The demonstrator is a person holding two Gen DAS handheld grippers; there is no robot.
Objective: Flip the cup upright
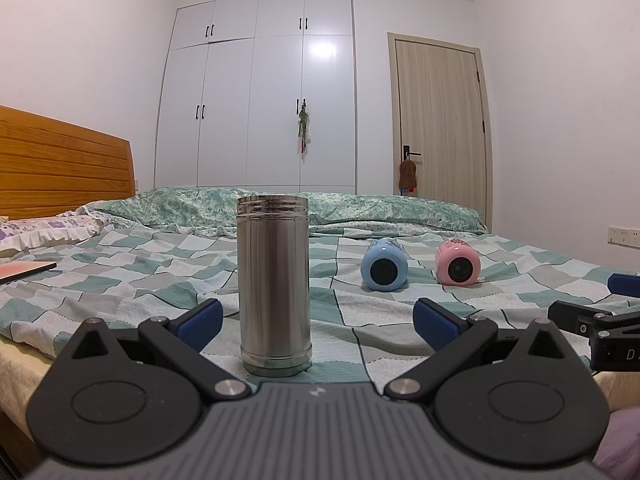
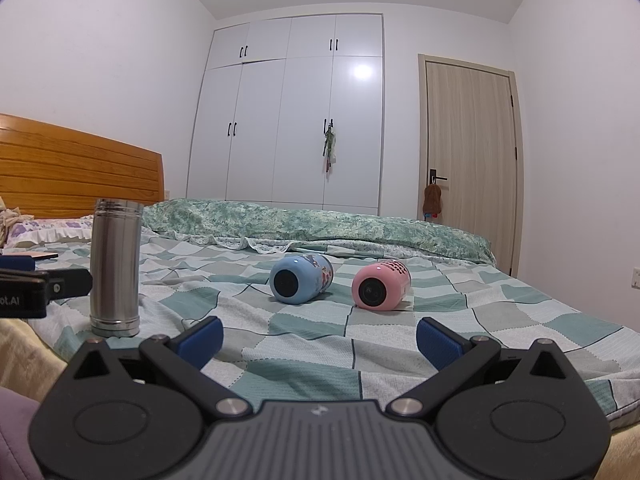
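3 cups are being shown on the checked bedsheet. The steel cup is standing upright near the bed's front edge, while the blue cup and the pink cup are lying on their sides further back, just beside each other but apart, dark round ends facing the cameras. So 2 cups are judged as still needing to be flipped.

The left gripper is being held wide open, its 2 blue pads either side of the steel cup without touching it. The right gripper is also being held wide open and empty, pointed toward the gap in front of the 2 lying cups.

Several risks are being judged from here. The steel cup is being left on soft, wrinkled bedding, so it could be toppled if the mattress is pressed nearby or if a pad brushes it on withdrawal. A lying cup could be rolled away if only 1 pad meets its curved side first. A cup set upright on a fold could be tipped again.
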